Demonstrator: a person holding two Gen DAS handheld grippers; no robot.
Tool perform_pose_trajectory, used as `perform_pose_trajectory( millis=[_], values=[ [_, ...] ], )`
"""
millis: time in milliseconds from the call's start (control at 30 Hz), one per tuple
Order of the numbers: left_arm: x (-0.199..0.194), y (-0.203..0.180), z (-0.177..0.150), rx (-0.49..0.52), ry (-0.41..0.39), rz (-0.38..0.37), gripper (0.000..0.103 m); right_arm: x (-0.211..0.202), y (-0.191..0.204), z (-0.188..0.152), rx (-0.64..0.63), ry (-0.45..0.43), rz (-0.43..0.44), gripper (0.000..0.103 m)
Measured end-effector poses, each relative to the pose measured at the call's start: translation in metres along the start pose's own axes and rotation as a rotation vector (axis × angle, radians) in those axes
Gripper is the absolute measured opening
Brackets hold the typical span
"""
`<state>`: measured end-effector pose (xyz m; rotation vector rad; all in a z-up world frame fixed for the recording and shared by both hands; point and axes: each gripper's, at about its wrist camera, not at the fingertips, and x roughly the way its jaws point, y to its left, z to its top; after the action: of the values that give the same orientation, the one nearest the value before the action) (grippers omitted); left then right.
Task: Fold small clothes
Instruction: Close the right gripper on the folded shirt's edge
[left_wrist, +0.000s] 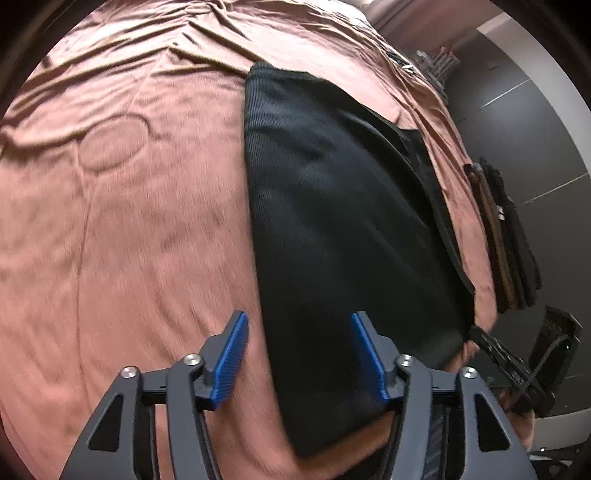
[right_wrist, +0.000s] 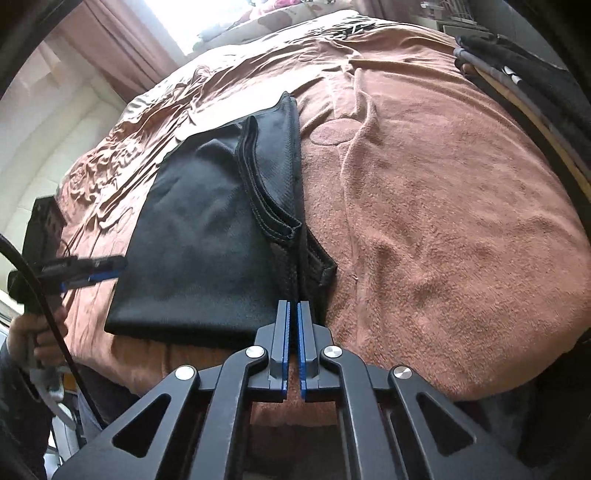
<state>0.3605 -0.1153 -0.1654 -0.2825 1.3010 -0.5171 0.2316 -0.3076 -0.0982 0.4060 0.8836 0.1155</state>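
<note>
Black garment (left_wrist: 332, 206) lies folded on the pink-brown blanket (left_wrist: 129, 221), running from upper centre to lower centre-right of the left wrist view, long straight edge on its left side. Left gripper (left_wrist: 299, 360) at bottom centre, blue pads (left_wrist: 231, 363) spread wide apart, nothing between them, hovering over the near end of the garment. In the right wrist view the garment (right_wrist: 199, 236) sits centre-left, a seamed hem layer folded over its right part. Right gripper (right_wrist: 293, 343) at bottom centre, pads almost together with a thin gap; a strip of the garment's right edge runs down into them, looks pinched, contact point partly hidden. Left gripper (right_wrist: 92, 269) also shows at left edge of that view, held by a hand (right_wrist: 35, 332), next to the garment's left edge. Stack of folded dark clothes (left_wrist: 509, 236) at right edge of left view, on the blanket's far side from the garment.
</note>
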Motion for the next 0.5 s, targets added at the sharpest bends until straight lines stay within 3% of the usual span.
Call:
perform_pose_trajectory(
  millis=[233,500],
  values=[
    [-0.001,-0.001,-0.031,-0.021,0.017,-0.048,0.043,-0.006,-0.001,-0.008,0.004,-0.006,-0.006,0.0],
    [0.001,-0.001,-0.039,-0.058,0.033,-0.093,0.042,-0.011,-0.004,-0.013,0.007,-0.015,-0.013,0.0]
  ],
)
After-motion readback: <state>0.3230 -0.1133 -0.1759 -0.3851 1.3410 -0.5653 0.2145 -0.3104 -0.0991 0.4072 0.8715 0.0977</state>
